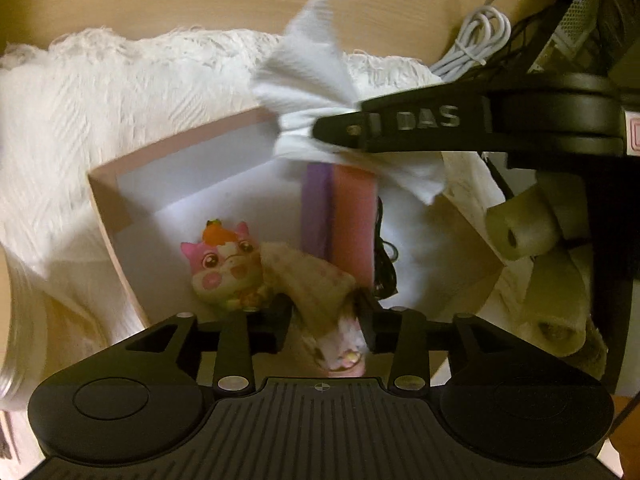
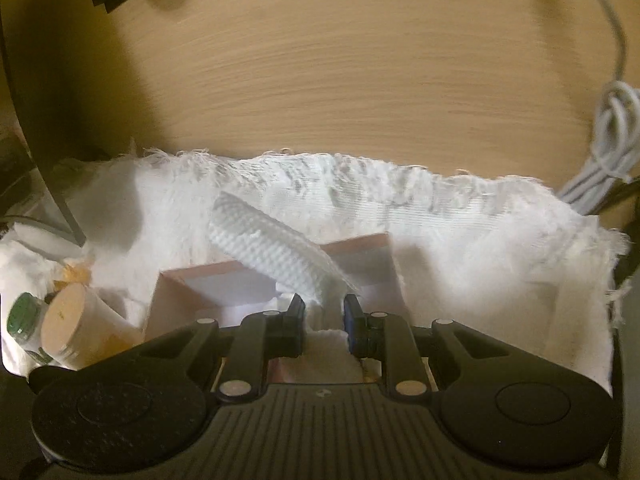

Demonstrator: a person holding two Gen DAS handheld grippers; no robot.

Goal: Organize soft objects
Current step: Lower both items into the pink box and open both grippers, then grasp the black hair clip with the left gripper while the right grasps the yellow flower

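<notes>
Left gripper (image 1: 326,322) is clamped on a patterned cloth (image 1: 316,280), held low over the near edge of the box (image 1: 108,204); the cloth drapes forward into the box and lies against the plush toy (image 1: 224,264), so it is judged to be mid-placement, not yet let go. Right gripper (image 2: 323,318) pinches a white tissue (image 2: 272,248) at its middle; in the left view the same gripper (image 1: 336,130) reaches in from the right above the far side of the box, the tissue (image 1: 308,76) fanning out either side of the fingers; the mid-point grip likely keeps the sheet bunched for dropping in. Already in the box: the toy at the near left, two sponges (image 1: 338,216), purple and pink, standing on edge side by side, and a black cord (image 1: 384,256) beside them. The box rests on a white towel (image 1: 100,100) on the table (image 2: 360,60). Risk, as judged: the tissue may settle on the rim rather than inside.
</notes>
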